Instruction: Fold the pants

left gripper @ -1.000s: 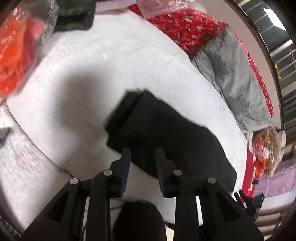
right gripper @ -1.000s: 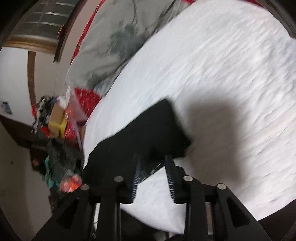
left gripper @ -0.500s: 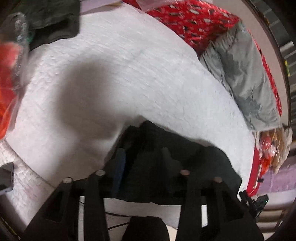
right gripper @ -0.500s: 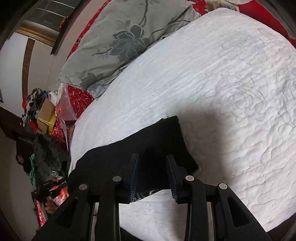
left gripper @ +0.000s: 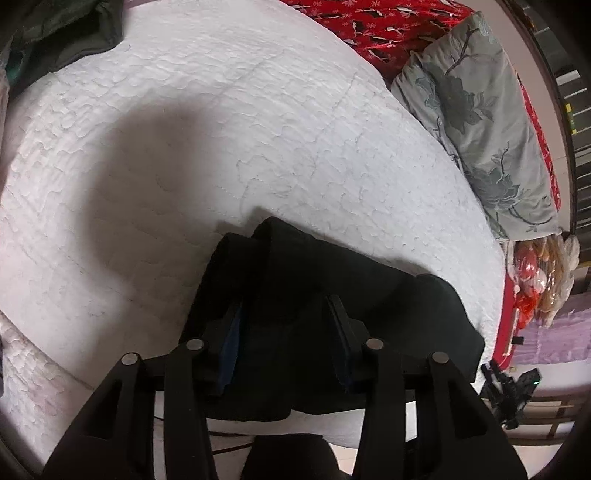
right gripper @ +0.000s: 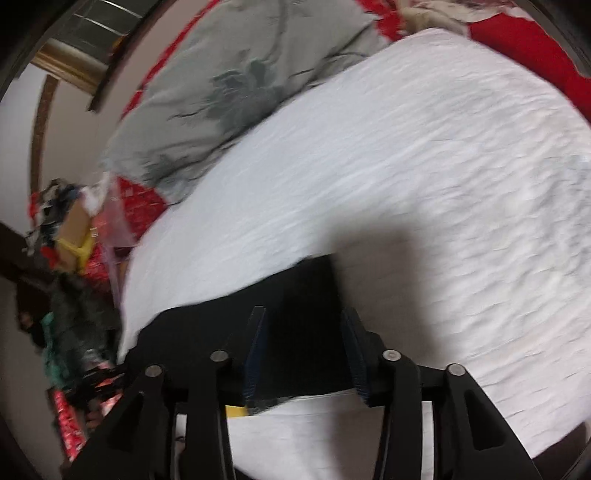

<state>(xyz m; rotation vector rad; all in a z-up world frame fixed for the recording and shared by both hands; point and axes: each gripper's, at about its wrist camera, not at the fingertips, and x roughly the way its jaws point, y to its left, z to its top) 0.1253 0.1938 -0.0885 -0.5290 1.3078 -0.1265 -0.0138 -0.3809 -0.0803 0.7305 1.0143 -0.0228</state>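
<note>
1. Black fabric fills the near ground on a bed: the folded pants (left gripper: 332,295) lie at the quilt's near edge, at 6 o'clock in both wrist views.
2. Nearest the left lens, the left gripper (left gripper: 284,332) stands over the pants with its jaws apart; they have just been opening, and the cloth lies flat beneath the gap, with the blue-lined fingers (left gripper: 231,339) not pressing on it.
3. Seen from the other hand, the right gripper (right gripper: 304,347) hovers over the opposite end of the pants (right gripper: 295,306), its jaws likewise spread and just opened, nothing clamped between them; this view is blurred.
4. Beyond the garment, a white quilted bedspread (left gripper: 221,129) runs toward 12 o'clock, a soft grey shadow lying across it at 10 o'clock in the left view.
5. Farther off, a grey flowered pillow (left gripper: 480,122) rests at 2 o'clock in the left view, on a red patterned cover (left gripper: 380,26) at 1 o'clock.
6. Dark clothing (left gripper: 62,33) sits bunched at 11 o'clock on the far corner of the bedspread.
7. Off the bed, at 9 o'clock in the right view, a cluttered heap (right gripper: 70,236) of boxes and bags stands against the wall.
</note>
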